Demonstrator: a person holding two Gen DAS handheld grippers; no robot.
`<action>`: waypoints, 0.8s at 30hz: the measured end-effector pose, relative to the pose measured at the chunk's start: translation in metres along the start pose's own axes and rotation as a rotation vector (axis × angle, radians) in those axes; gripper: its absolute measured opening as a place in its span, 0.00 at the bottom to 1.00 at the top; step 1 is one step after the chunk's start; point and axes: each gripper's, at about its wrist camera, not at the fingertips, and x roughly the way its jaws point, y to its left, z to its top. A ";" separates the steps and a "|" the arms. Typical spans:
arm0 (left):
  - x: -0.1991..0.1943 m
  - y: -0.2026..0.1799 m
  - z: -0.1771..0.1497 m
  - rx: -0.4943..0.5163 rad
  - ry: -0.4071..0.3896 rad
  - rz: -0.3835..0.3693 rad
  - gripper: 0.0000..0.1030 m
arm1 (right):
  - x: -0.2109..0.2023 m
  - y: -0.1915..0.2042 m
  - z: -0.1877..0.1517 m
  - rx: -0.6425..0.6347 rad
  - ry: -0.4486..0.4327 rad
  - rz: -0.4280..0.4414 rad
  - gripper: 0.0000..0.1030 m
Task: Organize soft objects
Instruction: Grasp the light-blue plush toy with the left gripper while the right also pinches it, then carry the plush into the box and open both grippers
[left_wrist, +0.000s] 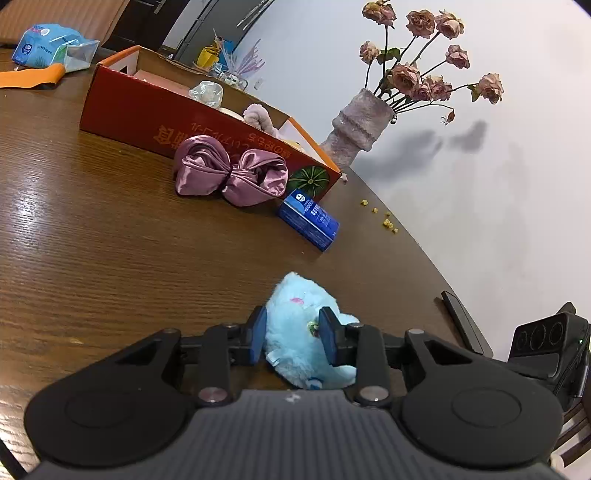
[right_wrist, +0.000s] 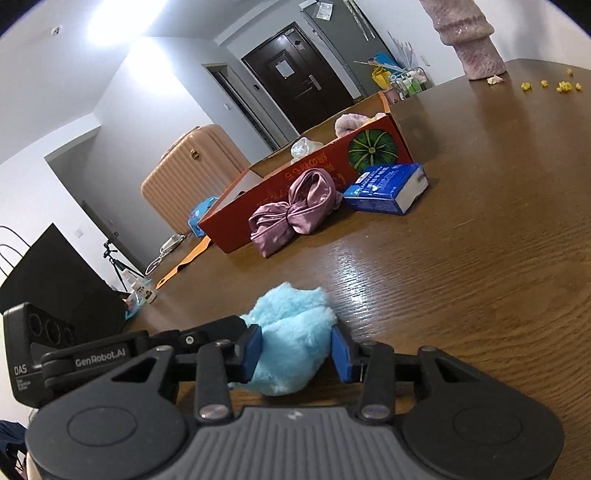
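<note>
A light blue plush toy (left_wrist: 295, 299) lies on the brown wooden table (left_wrist: 92, 240), and both grippers hold it. My left gripper (left_wrist: 293, 325) is shut on it, its blue pads pressing into the fur from both sides. In the right wrist view the same plush toy (right_wrist: 291, 310) sits squeezed between the pads of my right gripper (right_wrist: 297, 343). Further back, a purple satin bow (left_wrist: 229, 171) (right_wrist: 295, 210) rests against the red cardboard box (left_wrist: 122, 107) (right_wrist: 236, 221). A pink fluffy item (left_wrist: 256, 114) (right_wrist: 347, 123) lies inside the box.
A blue tissue pack (left_wrist: 308, 218) (right_wrist: 384, 184) lies by the box's corner. A fuzzy vase (left_wrist: 354, 125) of dried roses stands at the table's curved edge, with yellow crumbs (left_wrist: 384, 218) nearby. A blue bag (left_wrist: 48, 44) sits far left. A peach suitcase (right_wrist: 192, 173) stands beyond the table.
</note>
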 end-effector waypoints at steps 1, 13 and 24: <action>0.000 0.001 0.001 -0.009 0.000 -0.002 0.30 | 0.001 0.001 0.000 -0.001 0.002 -0.001 0.38; 0.011 -0.007 0.148 0.064 -0.164 -0.070 0.30 | 0.031 0.043 0.141 -0.186 -0.134 0.055 0.37; 0.107 0.063 0.221 0.046 -0.012 0.079 0.30 | 0.193 0.021 0.217 -0.146 0.087 -0.041 0.37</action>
